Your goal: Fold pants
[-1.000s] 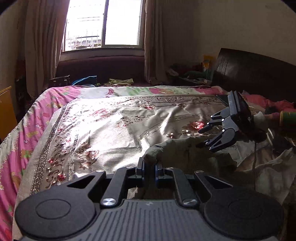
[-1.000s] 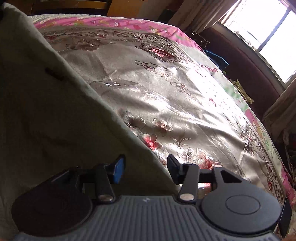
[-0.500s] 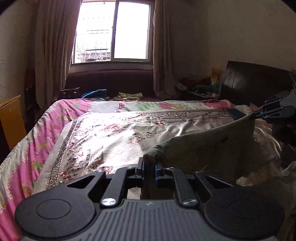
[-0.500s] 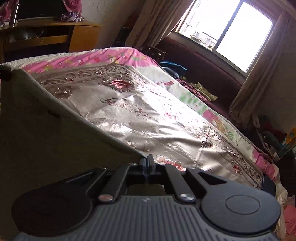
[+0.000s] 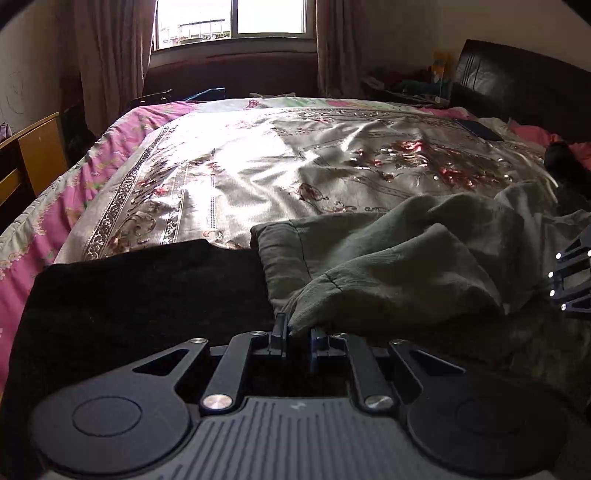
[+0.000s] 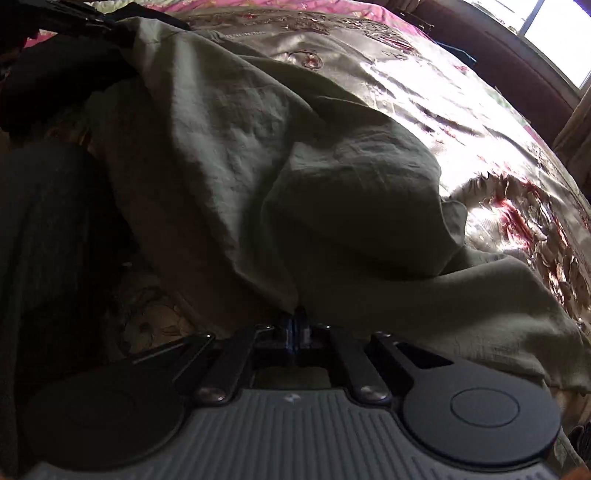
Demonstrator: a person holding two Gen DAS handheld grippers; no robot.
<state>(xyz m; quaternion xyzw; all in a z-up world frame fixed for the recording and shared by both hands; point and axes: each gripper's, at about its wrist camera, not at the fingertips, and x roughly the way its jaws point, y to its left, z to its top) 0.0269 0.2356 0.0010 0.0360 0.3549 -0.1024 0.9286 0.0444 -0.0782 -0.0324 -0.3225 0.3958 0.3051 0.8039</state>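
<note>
Left claw (image 5: 298,334): clenched on a fold of the pants (image 5: 388,266), cloth pinched between its two pads. Right claw (image 6: 295,328): clenched on another edge of the same pants (image 6: 295,177), pads pressed together with cloth running up from them.

One pair of pants, olive green, lying rumpled in a heap on the bed (image 5: 258,173), near its front edge and toward the headboard (image 5: 517,74) side. From each claw the cloth rises in loose folds and billows.

One black cloth (image 5: 140,295) lies flat on the bed, just left of the pants and touching them, under the left claw. In the right wrist view a dark cloth also shows left of the pants; cannot tell if it is the same one.

Part of the right claw's frame shows at the right edge of the left wrist view, beside the pants.

One silver floral bedspread under the pants, pink quilt edging it. One window (image 5: 232,18) beyond the bed, two curtains flanking it.
</note>
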